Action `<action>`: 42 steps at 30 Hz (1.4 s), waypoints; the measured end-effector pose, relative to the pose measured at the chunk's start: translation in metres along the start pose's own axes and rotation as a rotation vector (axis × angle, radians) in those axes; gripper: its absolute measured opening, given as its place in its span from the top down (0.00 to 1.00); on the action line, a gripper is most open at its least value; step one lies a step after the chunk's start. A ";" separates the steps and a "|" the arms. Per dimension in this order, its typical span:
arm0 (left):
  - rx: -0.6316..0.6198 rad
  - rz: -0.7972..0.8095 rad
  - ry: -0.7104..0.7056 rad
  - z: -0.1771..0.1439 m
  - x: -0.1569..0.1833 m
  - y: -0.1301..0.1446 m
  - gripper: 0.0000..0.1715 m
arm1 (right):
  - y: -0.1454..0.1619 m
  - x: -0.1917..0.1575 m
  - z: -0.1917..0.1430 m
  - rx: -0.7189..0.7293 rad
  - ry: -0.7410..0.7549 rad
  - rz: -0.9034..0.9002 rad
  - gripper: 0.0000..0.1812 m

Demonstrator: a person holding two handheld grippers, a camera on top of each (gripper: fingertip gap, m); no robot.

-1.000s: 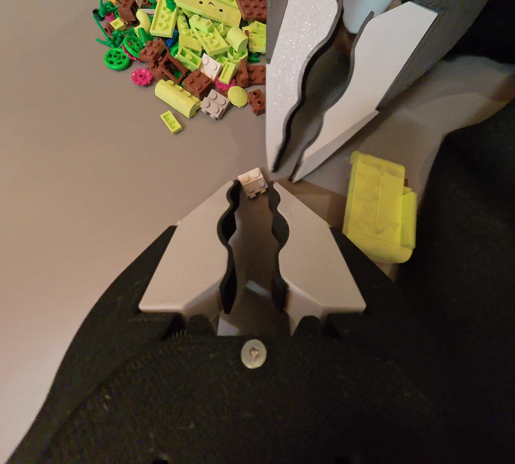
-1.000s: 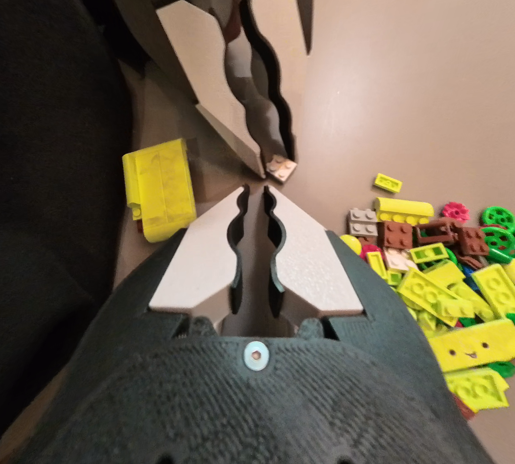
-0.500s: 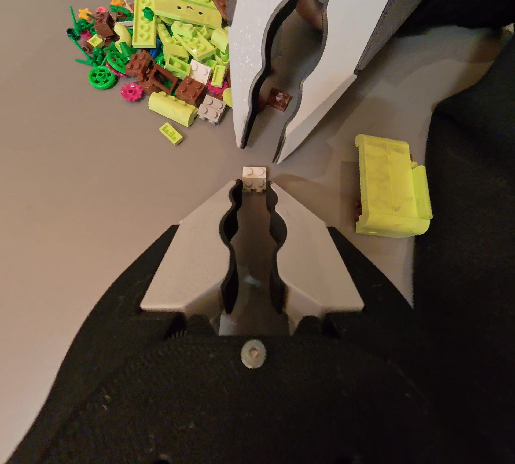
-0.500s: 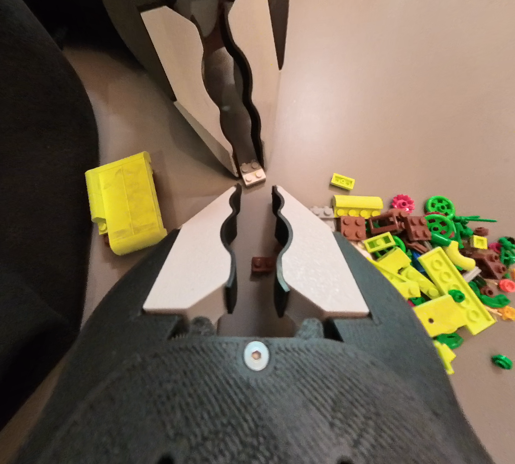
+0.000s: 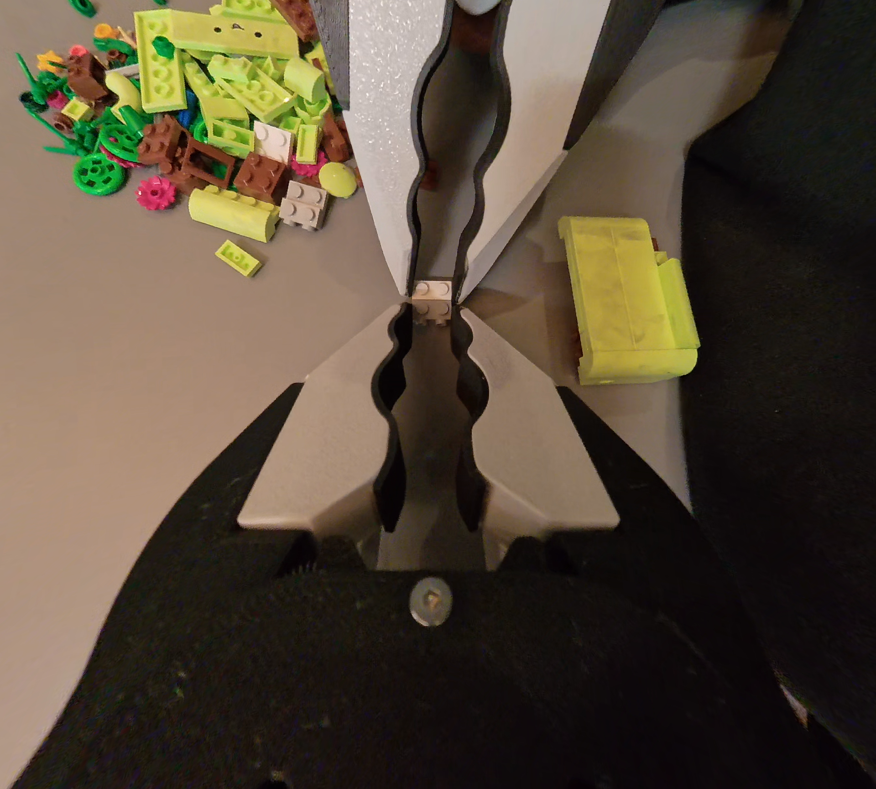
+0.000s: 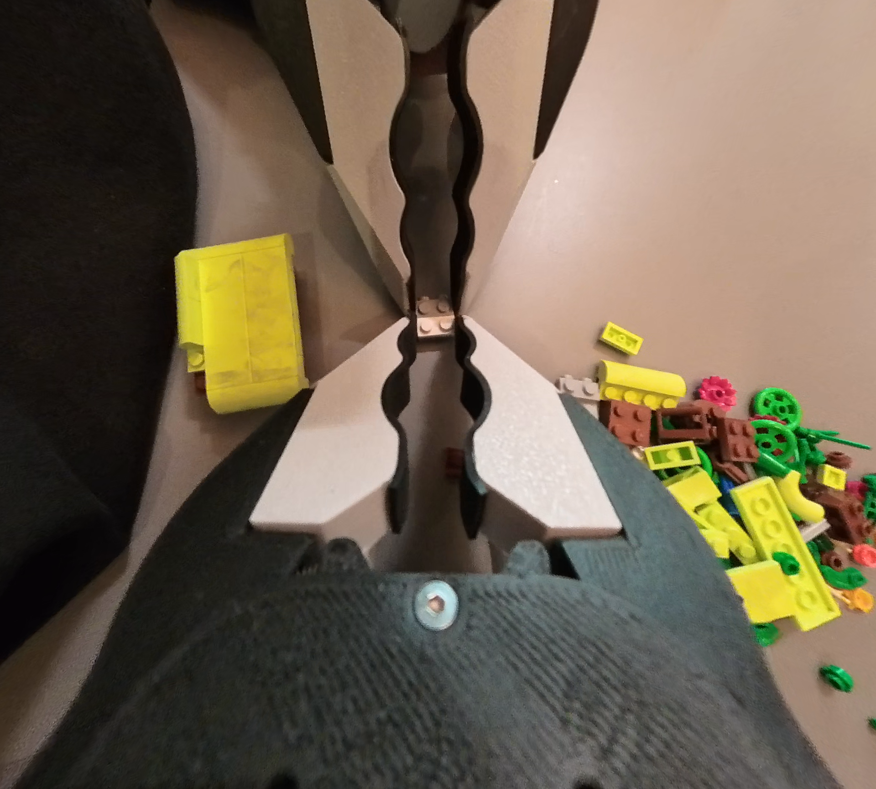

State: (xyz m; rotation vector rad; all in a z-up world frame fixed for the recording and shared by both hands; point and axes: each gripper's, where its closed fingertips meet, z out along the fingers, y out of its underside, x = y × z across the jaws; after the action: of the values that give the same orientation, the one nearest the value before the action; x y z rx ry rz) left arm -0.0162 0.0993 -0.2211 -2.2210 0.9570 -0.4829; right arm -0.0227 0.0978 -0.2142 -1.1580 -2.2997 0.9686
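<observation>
We see a small grey brick [image 5: 431, 301] pinched at once by both tools, tip to tip above the table [image 5: 142, 387]. Our left tool [image 5: 432, 316] grips its near end between the fingertips, the jaws closed only as far as the brick allows; the right tool [image 5: 433, 287] comes from the far side and nips the far end the same way. In the right wrist view the brick [image 6: 433, 320] again sits between the right tool [image 6: 433, 332] and the left tool [image 6: 432, 299], studs facing up toward the camera. A tiny brown piece [image 6: 453, 463] lies on the table under the right tool's fingers, partly hidden. Just to one side of the meeting tips lies a yellow block [image 5: 625, 301], resting on the table against a dark cloth [image 5: 782, 339]; something brown shows under its edge, too hidden to name. On the other side, apart from the tools, is a pile [image 5: 213, 102] of loose bricks: lime plates, brown bricks, green wheels, a pink gear [image 5: 155, 193], a grey brick [image 5: 303, 204] and a long lime brick [image 5: 232, 31] with a small printed face. One small lime plate [image 5: 238, 258] lies alone between pile and tools. We can make out no brand or readable writing anywhere.
</observation>
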 end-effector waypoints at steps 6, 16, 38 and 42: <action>-0.051 0.020 0.013 0.001 0.002 0.002 0.90 | 0.000 -0.001 -0.002 0.019 -0.051 0.067 0.92; -0.028 -0.008 0.041 0.001 0.002 0.001 0.91 | -0.003 0.028 -0.032 0.113 0.065 0.145 0.92; 0.158 -0.089 -0.087 0.013 -0.069 -0.071 0.91 | 0.001 0.093 -0.102 0.325 0.465 0.267 0.86; 0.189 -0.088 -0.061 0.025 -0.080 -0.090 0.88 | 0.008 0.097 -0.107 0.314 0.495 0.267 0.87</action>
State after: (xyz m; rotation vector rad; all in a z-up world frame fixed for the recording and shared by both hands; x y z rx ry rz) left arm -0.0103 0.2164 -0.1817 -2.1004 0.7523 -0.5200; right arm -0.0106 0.2237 -0.1440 -1.3987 -1.5749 0.9580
